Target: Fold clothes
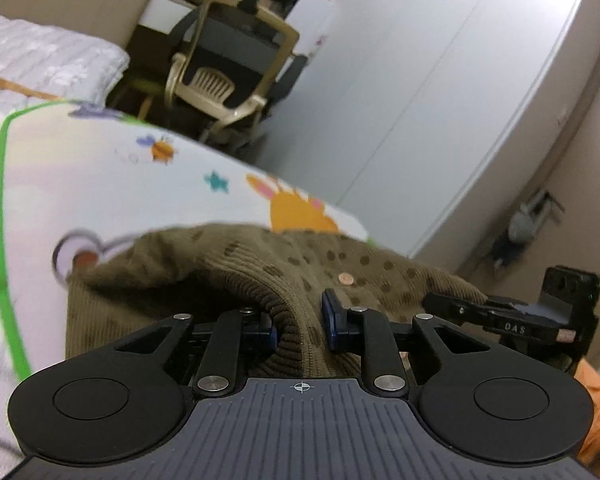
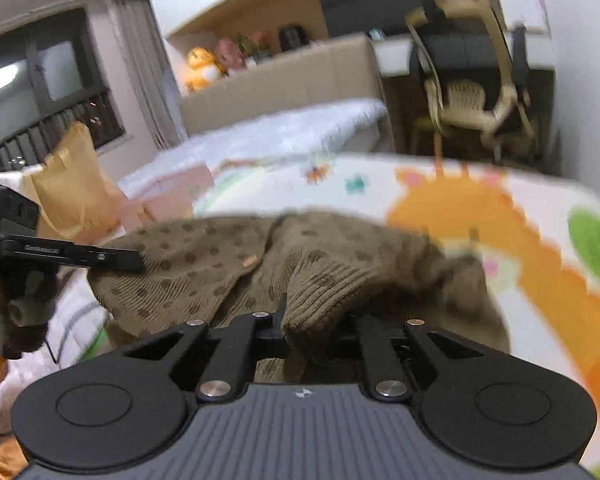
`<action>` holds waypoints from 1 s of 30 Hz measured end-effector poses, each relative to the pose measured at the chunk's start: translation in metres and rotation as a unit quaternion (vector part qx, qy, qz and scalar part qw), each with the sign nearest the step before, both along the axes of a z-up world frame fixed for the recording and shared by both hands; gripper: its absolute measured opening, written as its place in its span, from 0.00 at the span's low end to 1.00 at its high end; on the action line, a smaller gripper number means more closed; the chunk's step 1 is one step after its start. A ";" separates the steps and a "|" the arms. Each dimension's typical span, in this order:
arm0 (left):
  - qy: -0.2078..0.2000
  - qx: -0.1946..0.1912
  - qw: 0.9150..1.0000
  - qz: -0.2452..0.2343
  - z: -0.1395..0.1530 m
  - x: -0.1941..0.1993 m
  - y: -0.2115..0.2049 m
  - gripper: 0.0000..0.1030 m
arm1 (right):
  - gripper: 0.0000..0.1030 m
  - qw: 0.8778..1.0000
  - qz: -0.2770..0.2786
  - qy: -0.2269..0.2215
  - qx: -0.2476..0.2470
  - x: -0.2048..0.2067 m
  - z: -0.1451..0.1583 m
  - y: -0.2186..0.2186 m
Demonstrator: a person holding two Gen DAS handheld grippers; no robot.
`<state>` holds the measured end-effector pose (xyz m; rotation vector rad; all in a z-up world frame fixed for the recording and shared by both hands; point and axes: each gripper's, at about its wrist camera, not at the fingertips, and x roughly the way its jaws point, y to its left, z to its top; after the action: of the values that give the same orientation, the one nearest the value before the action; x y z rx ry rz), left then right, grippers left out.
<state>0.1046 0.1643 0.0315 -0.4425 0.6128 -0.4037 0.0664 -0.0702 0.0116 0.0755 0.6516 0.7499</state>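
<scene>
An olive-brown knit cardigan (image 1: 300,264) with dark dots and a small button lies bunched on a cartoon-printed mat (image 1: 100,184). My left gripper (image 1: 302,326) is shut on a ribbed edge of the knit, which rises between its blue pads (image 1: 332,320). In the right wrist view the cardigan (image 2: 204,256) drapes over my right gripper (image 2: 316,328). That gripper is shut on a ribbed cuff that hides its fingertips. Each view catches the other gripper beside the garment: the right one (image 1: 500,320) and the left one (image 2: 60,256).
A beige and black office chair (image 1: 228,60) stands past the mat's far edge, beside a white wardrobe (image 1: 420,80). A bed with a white quilt (image 2: 292,128) lies behind. A yellow paper bag (image 2: 72,184) and a pink box (image 2: 172,196) sit at the left.
</scene>
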 end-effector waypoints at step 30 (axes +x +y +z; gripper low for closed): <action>0.042 -0.016 0.998 0.040 -0.058 0.092 -0.026 0.83 | 0.91 0.994 -0.047 0.073 0.066 0.112 -0.035 0.059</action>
<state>0.1965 0.1382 -0.0261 -0.5148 0.6683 -0.3212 0.1780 -0.0116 -0.0239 0.2834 0.7310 0.7001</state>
